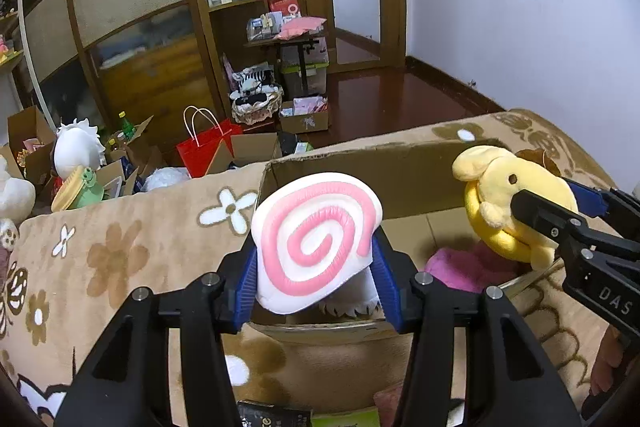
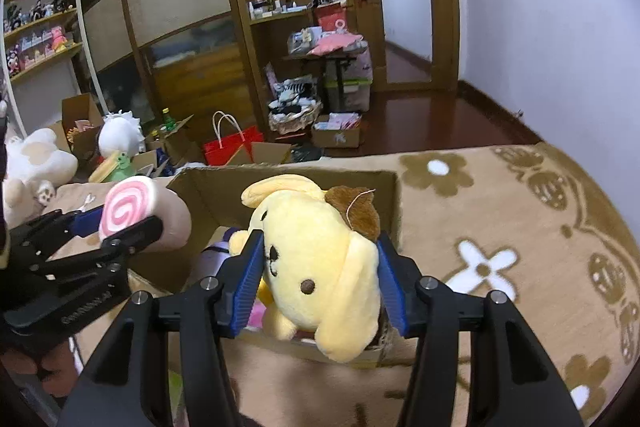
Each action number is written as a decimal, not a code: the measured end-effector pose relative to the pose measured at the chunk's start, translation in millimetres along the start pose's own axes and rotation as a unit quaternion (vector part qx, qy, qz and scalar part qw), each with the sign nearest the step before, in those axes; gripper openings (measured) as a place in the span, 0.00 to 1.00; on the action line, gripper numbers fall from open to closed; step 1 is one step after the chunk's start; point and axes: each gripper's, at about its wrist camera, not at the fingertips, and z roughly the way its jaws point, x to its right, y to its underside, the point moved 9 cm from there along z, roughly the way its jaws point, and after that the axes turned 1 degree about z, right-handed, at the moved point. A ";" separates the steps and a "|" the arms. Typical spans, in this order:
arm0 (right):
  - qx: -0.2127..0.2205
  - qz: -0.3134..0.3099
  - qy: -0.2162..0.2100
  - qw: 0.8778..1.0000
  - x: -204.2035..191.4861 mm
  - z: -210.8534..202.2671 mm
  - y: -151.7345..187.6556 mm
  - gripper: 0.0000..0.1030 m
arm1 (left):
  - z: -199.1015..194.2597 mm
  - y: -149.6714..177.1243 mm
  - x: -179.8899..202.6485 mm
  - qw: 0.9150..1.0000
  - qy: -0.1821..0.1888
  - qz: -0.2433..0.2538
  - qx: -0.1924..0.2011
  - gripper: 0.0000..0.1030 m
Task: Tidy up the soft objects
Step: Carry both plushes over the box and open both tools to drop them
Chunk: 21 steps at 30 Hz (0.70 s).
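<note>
While fingers pinch 2 plushies, cardboard box (image 2: 394, 203) on floral blanket (image 2: 500, 211), cluttered room.

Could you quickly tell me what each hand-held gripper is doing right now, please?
Left hand-held gripper: closed on the pink swirl plush, above the cardboard box.
Right hand-held gripper: closed on the yellow dog plush, over the same box.

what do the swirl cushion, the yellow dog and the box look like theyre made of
Swirl cushion: smooth, slightly shiny stretch fabric, probably stuffed; it puckers along the pink spiral.
Yellow dog: short fuzzy plush, matte, with stitched eyes.
Box: plain brown cardboard, with raw, dented edges.
</note>
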 end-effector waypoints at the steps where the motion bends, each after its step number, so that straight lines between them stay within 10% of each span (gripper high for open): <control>1: -0.001 -0.003 0.001 1.000 -0.6 0.4 0.6 0.55 | 1.0 0.4 0.3 1.000 0.000 0.000 -0.003 0.48; 21: -0.021 -0.007 -0.002 1.000 -5.1 4.7 9.2 0.60 | 10.3 8.2 -0.4 0.999 -0.010 0.004 -0.032 0.69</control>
